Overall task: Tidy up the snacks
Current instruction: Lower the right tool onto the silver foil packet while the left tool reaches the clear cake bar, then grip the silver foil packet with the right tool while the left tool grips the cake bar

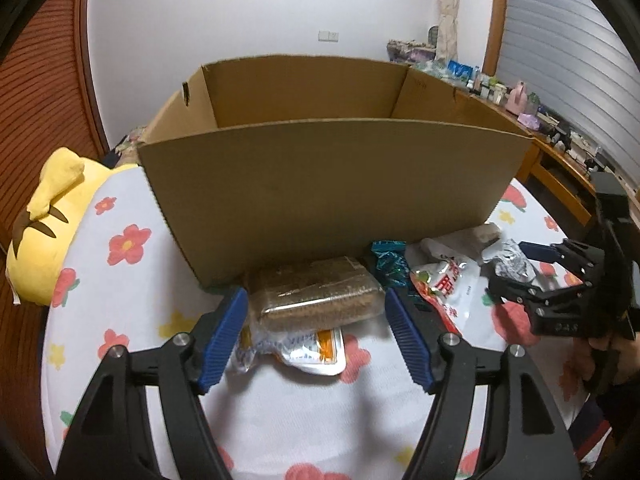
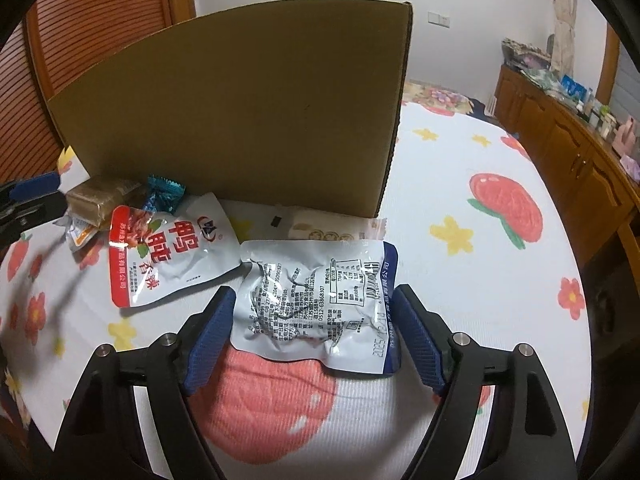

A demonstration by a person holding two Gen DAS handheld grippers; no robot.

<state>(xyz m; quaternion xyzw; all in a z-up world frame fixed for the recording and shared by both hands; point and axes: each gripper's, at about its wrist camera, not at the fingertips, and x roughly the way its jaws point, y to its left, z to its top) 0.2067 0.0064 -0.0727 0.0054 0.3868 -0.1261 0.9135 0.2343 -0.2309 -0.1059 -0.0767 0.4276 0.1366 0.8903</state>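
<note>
Your left gripper (image 1: 314,334) hovers with its fingers (image 1: 224,334) spread on either side of a clear-wrapped brown cake (image 1: 316,296), which lies on an orange-and-white packet (image 1: 316,350) just in front of the cardboard box (image 1: 328,184) on the flower-print bed (image 1: 280,420); neither pad visibly presses the wrapper. Your right gripper (image 2: 310,338) straddles a silver pouch (image 2: 316,300), fingers (image 2: 418,340) spread wide, the pouch's edges near both pads but no squeeze showing. Beyond your right fingers' left side lie a red-and-white pouch (image 2: 160,252) and a teal candy wrapper (image 2: 164,196); a pale wrapped bar (image 2: 332,228) sits just ahead, against the box wall. The risk from here: closing the left fingers could catch the packet underneath and drag both up, or the slick wrap could slip free on the lift. The flat silver pouch may buckle or slide out rather than be gripped. The tall box wall stands close ahead, so either load could strike its rim.
</note>
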